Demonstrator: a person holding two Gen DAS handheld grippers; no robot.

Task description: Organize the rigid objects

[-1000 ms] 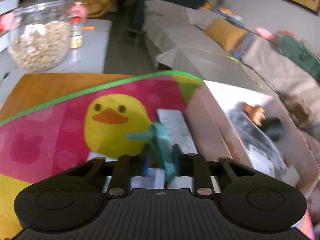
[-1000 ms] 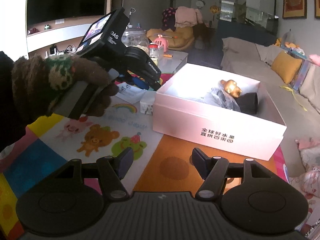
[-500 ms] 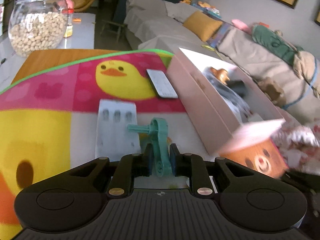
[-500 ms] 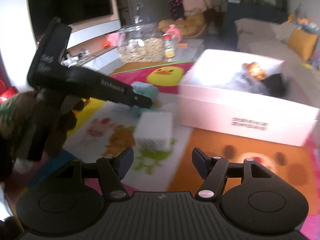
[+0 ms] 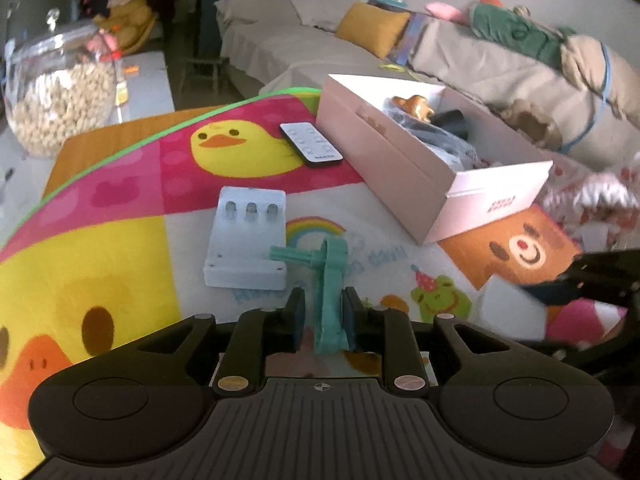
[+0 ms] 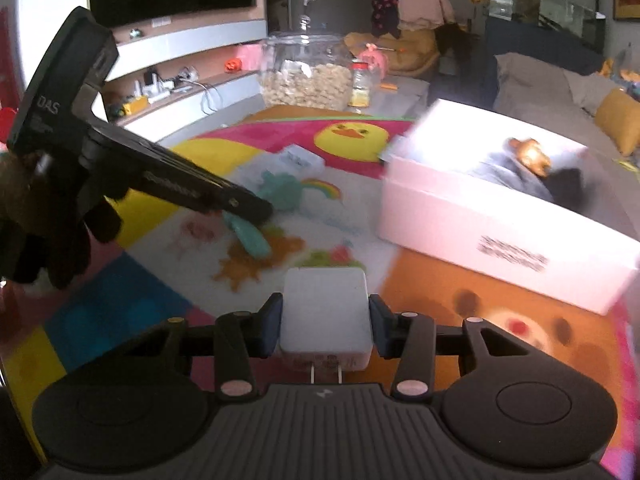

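Here the right gripper (image 6: 324, 328), jaws just closing, clamps the white square plastic charger (image 6: 325, 312) by its flat sides above the mat; light, stiff, slick. Left gripper (image 5: 323, 318) pinches the teal plastic crank (image 5: 329, 280)

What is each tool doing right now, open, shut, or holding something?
Left tool: shut on the teal plastic crank-shaped part.
Right tool: jaws just closed on the white square plug-in charger.

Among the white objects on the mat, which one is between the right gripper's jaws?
The white charger block, its plug prongs facing the camera. The white tray and remote lie untouched farther away.
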